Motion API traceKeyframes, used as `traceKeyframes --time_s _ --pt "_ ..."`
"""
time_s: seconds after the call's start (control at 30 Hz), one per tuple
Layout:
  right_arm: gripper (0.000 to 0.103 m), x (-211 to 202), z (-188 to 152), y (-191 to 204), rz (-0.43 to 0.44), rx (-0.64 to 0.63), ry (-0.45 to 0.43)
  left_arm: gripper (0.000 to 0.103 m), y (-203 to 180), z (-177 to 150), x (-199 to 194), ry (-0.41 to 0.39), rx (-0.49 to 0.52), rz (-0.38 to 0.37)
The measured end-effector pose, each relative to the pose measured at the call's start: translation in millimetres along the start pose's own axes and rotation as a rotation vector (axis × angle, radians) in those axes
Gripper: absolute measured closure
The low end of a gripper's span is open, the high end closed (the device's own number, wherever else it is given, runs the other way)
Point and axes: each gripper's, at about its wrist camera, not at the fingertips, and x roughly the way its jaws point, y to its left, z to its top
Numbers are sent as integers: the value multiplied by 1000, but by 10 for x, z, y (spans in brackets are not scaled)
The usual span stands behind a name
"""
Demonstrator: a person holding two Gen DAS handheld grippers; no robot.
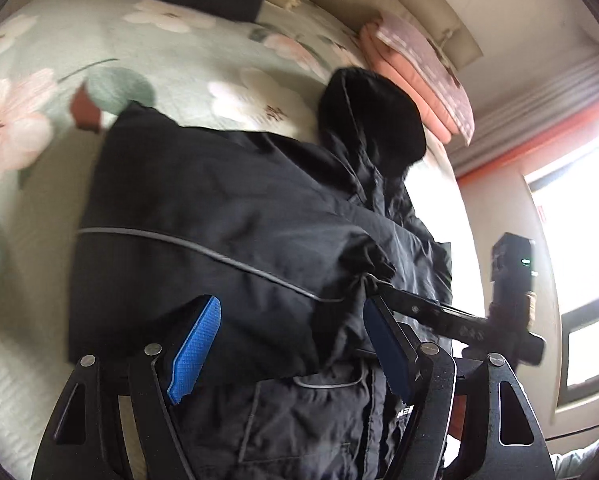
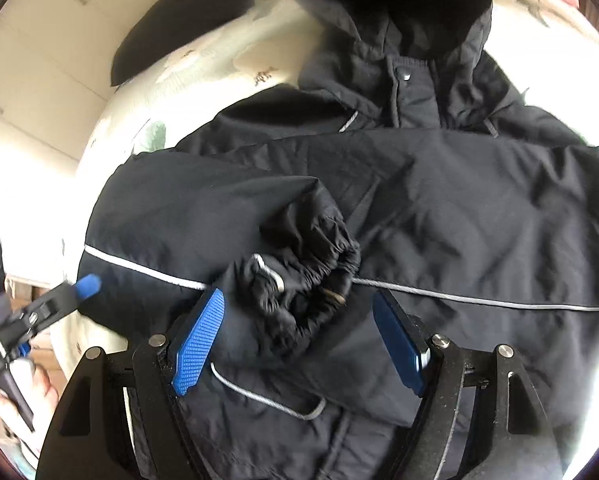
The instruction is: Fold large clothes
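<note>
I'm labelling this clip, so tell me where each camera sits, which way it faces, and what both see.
Left wrist: on the left gripper, facing along open fingers over the black jacket toward the hood; right gripper enters from the right.
Right wrist: on the right gripper, above the sleeve cuff; left gripper at left.
Shared: jacket, floral bedspread.

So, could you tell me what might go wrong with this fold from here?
1. The sleeve cuff lies bunched between the open right gripper; it may slide off the slick jacket.
2. The hood is not yet folded in, so the bundle could stay lumpy.
3. The left gripper is open too, so nothing pins the jacket.
</note>
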Motion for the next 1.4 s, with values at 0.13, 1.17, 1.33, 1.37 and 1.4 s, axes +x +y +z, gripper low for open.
traceKeyframes --time_s 0.13,1.17,1.33,1.37,1.4 --pt "51 118 -29 -21 77 44 24 28 40 21 -33 -9 17 26" --pt "56 -661 -352 -1098 -447 35 -46 33 -823 -89 1230 188 445 317" --pt "45 -1317 -154 -659 -442 -43 -178 32 -1006 232 820 119 440 231" --pt "45 -1344 -65 -549 -423 -63 -191 32 -1031 305 806 110 430 221" --pt "45 -1319 20 -461 -395 -79 -192 32 -1055 394 833 103 415 208"
